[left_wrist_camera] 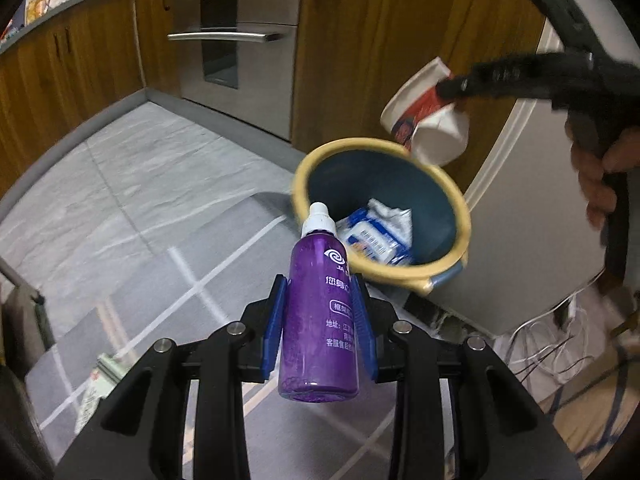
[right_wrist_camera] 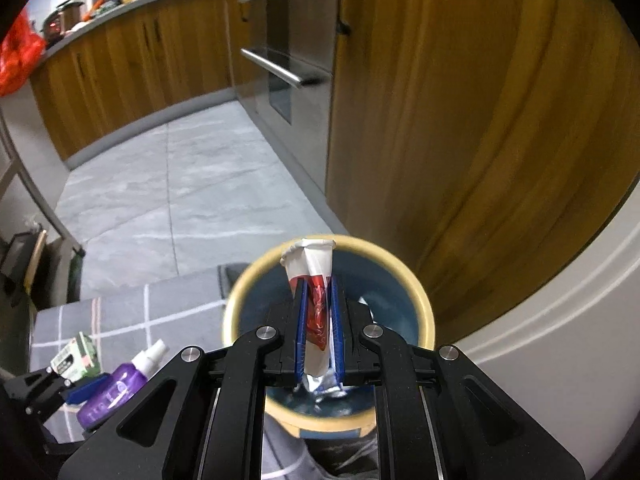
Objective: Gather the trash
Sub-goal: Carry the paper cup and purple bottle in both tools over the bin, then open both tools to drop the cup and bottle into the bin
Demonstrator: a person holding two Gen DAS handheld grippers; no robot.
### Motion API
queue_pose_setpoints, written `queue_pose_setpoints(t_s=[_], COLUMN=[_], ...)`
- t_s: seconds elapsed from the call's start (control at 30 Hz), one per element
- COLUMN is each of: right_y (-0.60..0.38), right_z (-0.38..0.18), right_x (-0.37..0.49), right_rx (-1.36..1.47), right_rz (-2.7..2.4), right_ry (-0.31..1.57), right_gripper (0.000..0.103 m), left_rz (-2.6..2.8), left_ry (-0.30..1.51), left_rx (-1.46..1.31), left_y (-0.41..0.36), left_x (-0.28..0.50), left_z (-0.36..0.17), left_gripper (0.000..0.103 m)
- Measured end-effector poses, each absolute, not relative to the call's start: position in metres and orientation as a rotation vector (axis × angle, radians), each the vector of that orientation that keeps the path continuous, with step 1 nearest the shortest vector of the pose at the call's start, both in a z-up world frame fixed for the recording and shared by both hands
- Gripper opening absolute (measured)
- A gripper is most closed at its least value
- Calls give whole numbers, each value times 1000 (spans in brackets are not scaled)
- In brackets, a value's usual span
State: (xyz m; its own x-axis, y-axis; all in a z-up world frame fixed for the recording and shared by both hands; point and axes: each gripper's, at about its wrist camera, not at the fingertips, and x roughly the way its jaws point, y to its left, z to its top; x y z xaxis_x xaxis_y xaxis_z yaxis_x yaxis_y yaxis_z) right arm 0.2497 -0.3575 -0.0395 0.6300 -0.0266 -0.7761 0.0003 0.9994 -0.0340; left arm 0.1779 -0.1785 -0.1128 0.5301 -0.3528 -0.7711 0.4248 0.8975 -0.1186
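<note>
Kitchen floor of grey tiles point(left_wrist_camera: 132, 184), wooden cabinets point(right_wrist_camera: 440, 100) and a steel oven point(left_wrist_camera: 240, 40) behind, grey checked mat point(left_wrist_camera: 200, 292) underfoot. Round blue bin with yellow rim point(left_wrist_camera: 464, 216) stands on the floor by a white fridge point(left_wrist_camera: 532, 240), crumpled blue-white wrappers point(left_wrist_camera: 380, 236) lying inside. Left gripper point(left_wrist_camera: 320, 332) is closed tight on a purple plastic bottle with white nozzle cap point(left_wrist_camera: 320, 320), nozzle pointing to 12 o'clock, held short of the bin at its 7 o'clock. Right gripper point(right_wrist_camera: 319, 328) is nearly closed, blue pads squeezing a crushed white paper cup with red print point(right_wrist_camera: 316, 280) flat, held directly above the bin opening. From the left wrist view the cup hangs at the bin's 1 o'clock rim.
</note>
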Motion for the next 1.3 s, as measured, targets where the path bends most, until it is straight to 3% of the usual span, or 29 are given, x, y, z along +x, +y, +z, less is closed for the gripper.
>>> queue_pose_setpoints(t_s=[0.4,0.67,1.3], right_y=[-387,-385,-392], right_z=[-78,-102,-121], right_x=[274,291,303], right_rx=[-61,-112,-82], right_rz=[-94,-89,-89], right_ry=[967,1013,1079], right_gripper=[12,12,14], left_rz=[-533,-545,-513], left_ry=[892,946,941], left_rx=[203,215,234], left_y=[-252,-275,-287], left_x=[223,241,261], left_z=[-121,-153,-169], left_gripper=[32,32,33])
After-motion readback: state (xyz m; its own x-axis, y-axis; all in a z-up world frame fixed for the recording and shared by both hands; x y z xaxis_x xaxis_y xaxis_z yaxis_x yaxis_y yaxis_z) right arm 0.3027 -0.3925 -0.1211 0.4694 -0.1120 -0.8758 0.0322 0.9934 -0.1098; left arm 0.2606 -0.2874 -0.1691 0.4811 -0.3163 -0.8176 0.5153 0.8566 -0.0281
